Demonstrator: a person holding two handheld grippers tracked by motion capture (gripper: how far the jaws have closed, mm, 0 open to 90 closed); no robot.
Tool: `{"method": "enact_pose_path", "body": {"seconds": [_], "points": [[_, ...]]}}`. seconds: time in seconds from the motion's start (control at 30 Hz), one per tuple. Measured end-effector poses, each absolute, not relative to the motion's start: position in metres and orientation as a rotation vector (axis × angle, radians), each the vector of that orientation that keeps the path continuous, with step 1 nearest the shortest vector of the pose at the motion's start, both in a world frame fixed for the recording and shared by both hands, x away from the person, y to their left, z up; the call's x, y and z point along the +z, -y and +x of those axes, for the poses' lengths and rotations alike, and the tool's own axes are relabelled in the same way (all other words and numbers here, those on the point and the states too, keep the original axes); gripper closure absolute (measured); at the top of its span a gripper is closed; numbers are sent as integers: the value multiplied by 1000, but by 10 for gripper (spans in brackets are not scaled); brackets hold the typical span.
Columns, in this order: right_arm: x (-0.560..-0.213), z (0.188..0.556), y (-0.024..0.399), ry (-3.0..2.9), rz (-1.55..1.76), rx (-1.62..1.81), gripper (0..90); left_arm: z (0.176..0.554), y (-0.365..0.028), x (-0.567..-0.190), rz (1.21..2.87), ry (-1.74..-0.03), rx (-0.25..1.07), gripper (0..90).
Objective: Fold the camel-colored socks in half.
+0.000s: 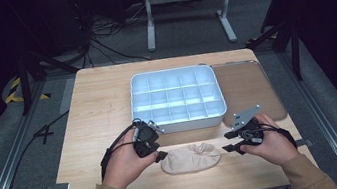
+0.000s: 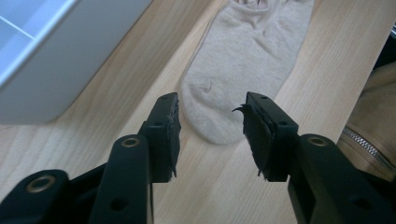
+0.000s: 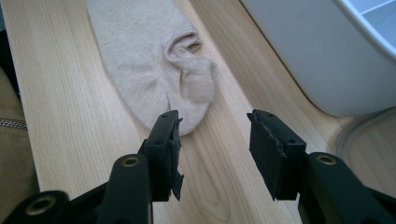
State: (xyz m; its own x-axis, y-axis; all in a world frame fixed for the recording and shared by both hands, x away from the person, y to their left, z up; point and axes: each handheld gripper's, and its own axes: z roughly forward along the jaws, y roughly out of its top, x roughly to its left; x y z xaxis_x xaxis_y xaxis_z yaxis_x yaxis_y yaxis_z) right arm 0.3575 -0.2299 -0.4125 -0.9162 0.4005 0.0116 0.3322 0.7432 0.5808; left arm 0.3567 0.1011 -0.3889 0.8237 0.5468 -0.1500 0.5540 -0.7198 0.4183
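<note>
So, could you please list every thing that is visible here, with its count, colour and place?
sock: one, beige, flat on the table's near edge, between the two grippers
organiser box: one, white, many compartments, mid-table behind the sock
tray: one, brown, flat, right of the box
table: one, light wood
frame legs: white, on the floor behind the table
cables: black, on the floor beyond the table
left gripper: one, black, jaws open at one end of the sock
right gripper: one, black, jaws open at the sock's other end
hands: two, tan sleeves, at the near edge
</note>
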Motion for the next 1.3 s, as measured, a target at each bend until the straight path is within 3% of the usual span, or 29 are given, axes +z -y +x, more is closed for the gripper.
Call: {"method": "enact_pose_path", "body": {"seconds": [0.57,1.17,1.3], "points": [[-423,354,215,-2876,531,900,544,364,-90,-426,2636,-929,-119,603],[-426,352,209,-2892,514,893,544,361,-73,-440,2750,-897,-55,614],[-426,351,207,-2894,504,890,543,359,-71,-440,2755,-908,-68,659]]}}
